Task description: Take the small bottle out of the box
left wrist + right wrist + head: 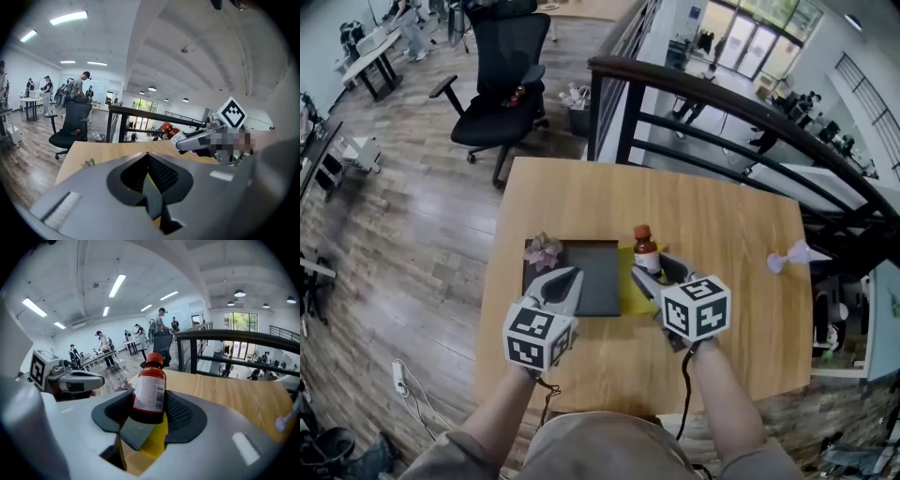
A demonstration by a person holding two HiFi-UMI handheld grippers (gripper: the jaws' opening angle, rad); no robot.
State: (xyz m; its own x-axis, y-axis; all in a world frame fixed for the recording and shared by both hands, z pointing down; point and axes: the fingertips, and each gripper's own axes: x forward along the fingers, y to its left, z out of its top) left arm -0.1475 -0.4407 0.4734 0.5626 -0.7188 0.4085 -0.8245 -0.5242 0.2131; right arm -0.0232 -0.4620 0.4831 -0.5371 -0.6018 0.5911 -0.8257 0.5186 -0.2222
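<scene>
Wooden table bears box, yellow sheet, perhaps a flower.

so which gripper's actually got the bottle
The right gripper, clamped on the small bottle; the left gripper has its jaws together, with no bottle between them.

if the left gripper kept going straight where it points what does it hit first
Likely nothing close: the left gripper aims over the wooden table toward the black railing, passing left of the small bottle in the right gripper; depth unclear.
</scene>
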